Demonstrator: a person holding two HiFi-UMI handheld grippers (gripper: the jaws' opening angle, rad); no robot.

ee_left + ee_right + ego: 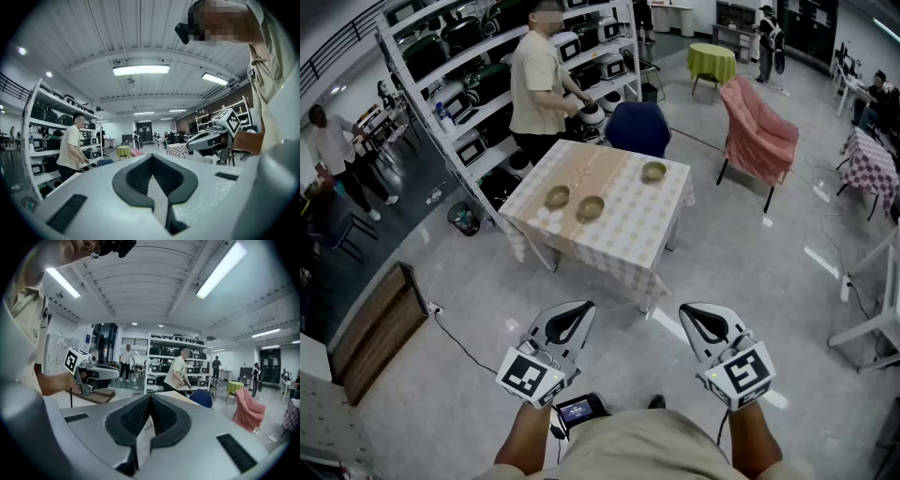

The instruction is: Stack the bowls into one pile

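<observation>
3 bowls sat apart on the checked bench (630,236), none of them stacked. The left bowl (557,196) and the middle bowl (590,207) lay near each other toward the bench's left side. The right bowl (653,171) stood well apart from them, toward the far right corner. All 3 were upright, mouths up, and looked alike in size.

The left hand-held gripper (581,311) and the right hand-held gripper (692,315) were held low in front of the person's body, over bare floor and well short of the bench. Each gripper view showed its 2 dark pads pressed together at the tip with nothing between them, so both were closed and empty.

The bowls lay straight ahead of both grippers, across a stretch of floor and out of reach. The bench stood cornerwise, a corner pointing back toward the person. The left hand-held gripper lined up roughly with the left and middle bowls, and the right hand-held gripper with the right bowl.

By that layout the stacking had not begun. The first need was probably to walk up to the bench and part the jaws. The left side looked better placed for the close pair and the right side for the lone bowl. As the bowls were round, no long axis governed the approach, and a rim could likely be taken from any side.
</observation>
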